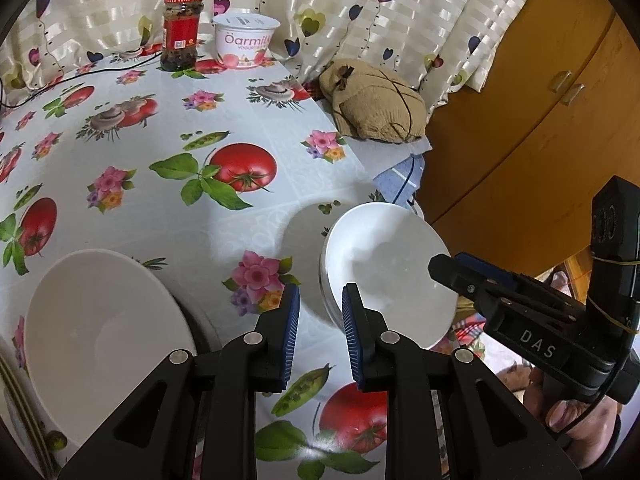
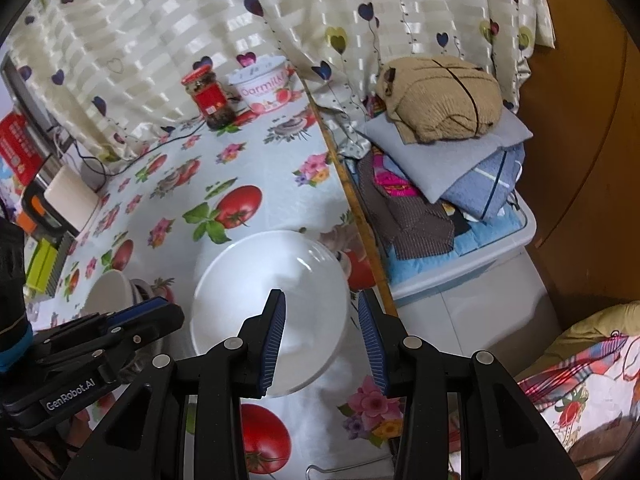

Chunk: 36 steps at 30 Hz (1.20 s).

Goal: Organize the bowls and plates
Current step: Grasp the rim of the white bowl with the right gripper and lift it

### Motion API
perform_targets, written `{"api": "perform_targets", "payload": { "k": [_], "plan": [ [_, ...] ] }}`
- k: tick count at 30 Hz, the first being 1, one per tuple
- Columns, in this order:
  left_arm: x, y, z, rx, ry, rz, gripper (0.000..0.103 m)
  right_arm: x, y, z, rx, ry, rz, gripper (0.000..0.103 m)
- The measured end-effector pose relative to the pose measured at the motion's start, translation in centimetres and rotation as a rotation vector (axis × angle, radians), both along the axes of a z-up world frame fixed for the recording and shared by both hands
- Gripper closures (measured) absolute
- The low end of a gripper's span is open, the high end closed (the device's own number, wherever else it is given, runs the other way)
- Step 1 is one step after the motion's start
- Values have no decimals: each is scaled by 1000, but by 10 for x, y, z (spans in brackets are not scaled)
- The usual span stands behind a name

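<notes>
— Both grippers parted, empty: left gripper [image 1: 320, 300] over the tablecloth [image 1: 168, 128], right gripper [image 2: 322, 308] above the white plates [image 2: 268, 304].
— Writing?
— "DAS", "GenRobot.AI"; "Oarmilk" on the yogurt tub [image 1: 245, 40].

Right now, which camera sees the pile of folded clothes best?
The right wrist view: the whole pile of folded clothes shows, from the tan bundle on top down through the layers beneath. The left wrist view catches only the tan bundle and a few blue edges of the pile behind the table's edge.
</notes>
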State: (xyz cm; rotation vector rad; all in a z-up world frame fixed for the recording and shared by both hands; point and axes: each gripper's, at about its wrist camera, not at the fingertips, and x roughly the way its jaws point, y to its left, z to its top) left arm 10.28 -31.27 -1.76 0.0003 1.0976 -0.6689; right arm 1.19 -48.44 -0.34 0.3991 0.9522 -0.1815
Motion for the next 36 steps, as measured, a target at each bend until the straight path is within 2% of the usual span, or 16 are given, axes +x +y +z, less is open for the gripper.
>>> {"api": "perform_targets", "payload": {
  "k": [15,20,28,36],
  "plan": [
    [5,-14,-14,18,15,-24,80,4,-7,-22,22,41,-7,67],
    [5,-17,-17,26,18,-34,80,6,-7,-26,22,51,-4,77],
    [5,-22,-19,34,20,-46,82,6,-5,-30,32,48,10,86],
    [3,-22,-19,44,12,-45,85,7,-4,-30,33,46,12,87]
  ]
}}
